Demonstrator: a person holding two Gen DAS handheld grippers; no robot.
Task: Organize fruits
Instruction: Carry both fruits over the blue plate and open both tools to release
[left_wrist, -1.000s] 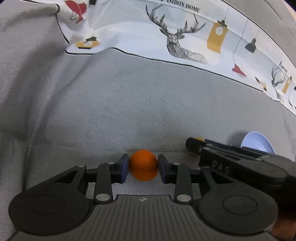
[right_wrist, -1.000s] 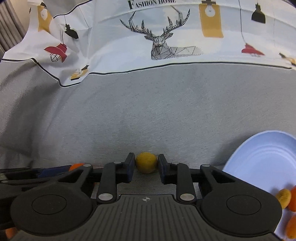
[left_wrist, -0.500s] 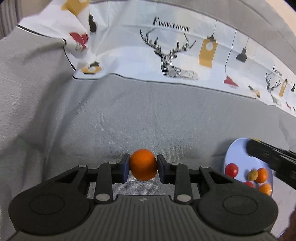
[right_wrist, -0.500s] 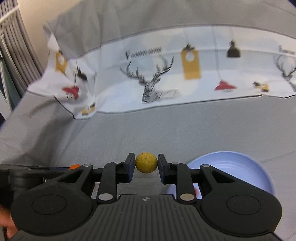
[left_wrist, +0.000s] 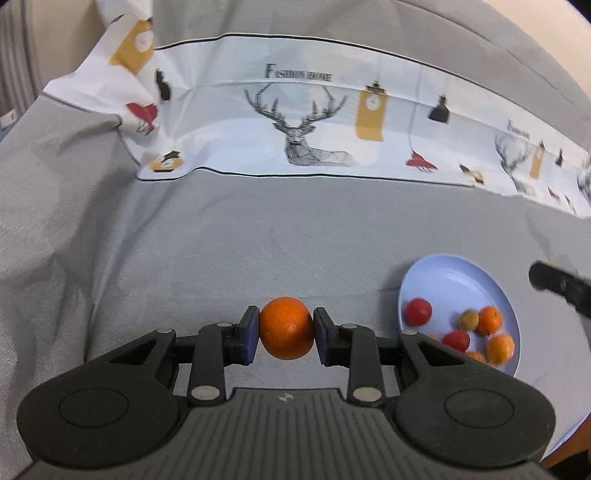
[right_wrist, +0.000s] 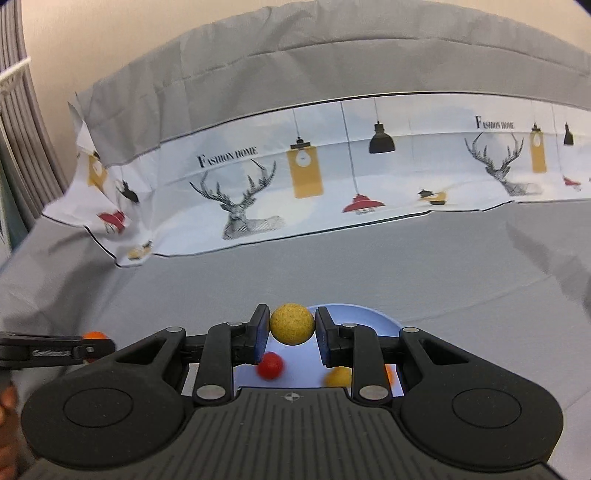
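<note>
Right gripper clamped on a yellow fruit, round, speckled skin, no long axis to speak of. It hangs directly over the near part of the blue plate; plate rim shows just beyond the fruit, plate floor below it. The drop looks like a straight release downward, little sideways travel needed.

Left gripper clamped on an orange, also round, held off the grey cloth over the worktop. From this gripper the blue plate lies to the right and slightly ahead, near but apart. Right gripper is clearly the nearer one to the plate; my guess is it releases first, left follows with a rightward carry.

Plate contents, left wrist view: a red fruit at the near-left, a second red one, a small yellowish one, several orange ones toward the right edge. Far half of plate bare. Motion blur on the plate; count uncertain.

Patterned deer-print sheet lies beyond, well apart.
</note>
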